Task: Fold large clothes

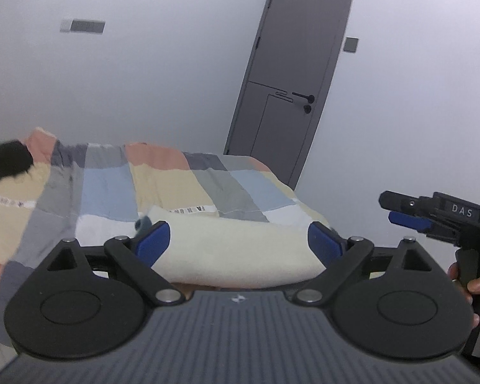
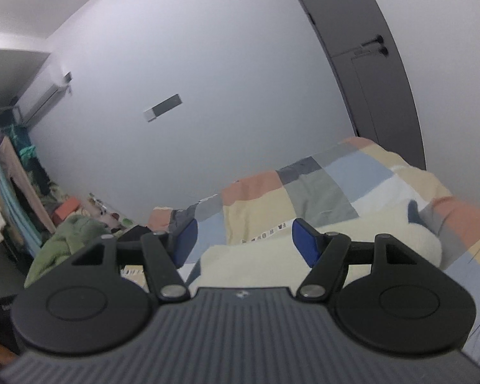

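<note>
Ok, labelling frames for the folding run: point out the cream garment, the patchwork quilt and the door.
cream garment (image 1: 240, 249), left wrist view, middle of its folded top
patchwork quilt (image 1: 108, 192), left wrist view, a blue patch
door (image 1: 291, 64), left wrist view, upper panel

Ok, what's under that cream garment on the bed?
The cream garment lies bunched on the patchwork quilt, which shows all around it. Whatever sits directly beneath the garment's folds is covered and cannot be seen.
</note>
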{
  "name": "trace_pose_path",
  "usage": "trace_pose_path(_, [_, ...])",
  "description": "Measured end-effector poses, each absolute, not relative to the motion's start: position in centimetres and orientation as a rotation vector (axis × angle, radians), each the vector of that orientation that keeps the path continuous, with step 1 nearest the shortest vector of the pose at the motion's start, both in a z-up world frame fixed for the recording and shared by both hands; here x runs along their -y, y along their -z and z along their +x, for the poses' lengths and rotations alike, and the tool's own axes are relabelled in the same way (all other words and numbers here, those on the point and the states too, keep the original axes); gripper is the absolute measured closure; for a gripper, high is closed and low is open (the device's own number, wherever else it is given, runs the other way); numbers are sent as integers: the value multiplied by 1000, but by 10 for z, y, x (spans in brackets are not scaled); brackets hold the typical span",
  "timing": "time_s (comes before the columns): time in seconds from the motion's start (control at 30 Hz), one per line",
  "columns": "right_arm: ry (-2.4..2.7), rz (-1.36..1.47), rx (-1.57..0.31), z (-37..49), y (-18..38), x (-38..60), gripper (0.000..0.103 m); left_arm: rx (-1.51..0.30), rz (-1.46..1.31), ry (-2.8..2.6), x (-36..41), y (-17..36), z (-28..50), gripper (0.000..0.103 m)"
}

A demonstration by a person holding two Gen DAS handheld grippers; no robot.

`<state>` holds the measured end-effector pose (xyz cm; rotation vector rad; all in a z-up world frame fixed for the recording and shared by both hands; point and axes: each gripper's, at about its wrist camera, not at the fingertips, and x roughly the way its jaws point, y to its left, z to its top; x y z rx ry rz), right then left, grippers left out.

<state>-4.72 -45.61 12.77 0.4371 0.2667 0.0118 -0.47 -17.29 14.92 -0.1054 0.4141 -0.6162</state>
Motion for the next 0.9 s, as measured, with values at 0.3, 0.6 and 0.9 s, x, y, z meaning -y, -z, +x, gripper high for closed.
trace_pose_path(0.3, [-11, 325, -267, -79, -123, 412, 34, -361, 4, 589, 161, -137, -47, 6])
trace_pose_path(0.6, [41, 228, -282, -100, -106, 385, 34, -348, 25, 551, 146, -116, -65, 5])
trace_pose_path(0.9, [106, 209, -329, -112, -86, 375, 34, -363, 37, 534, 141, -99, -74, 5])
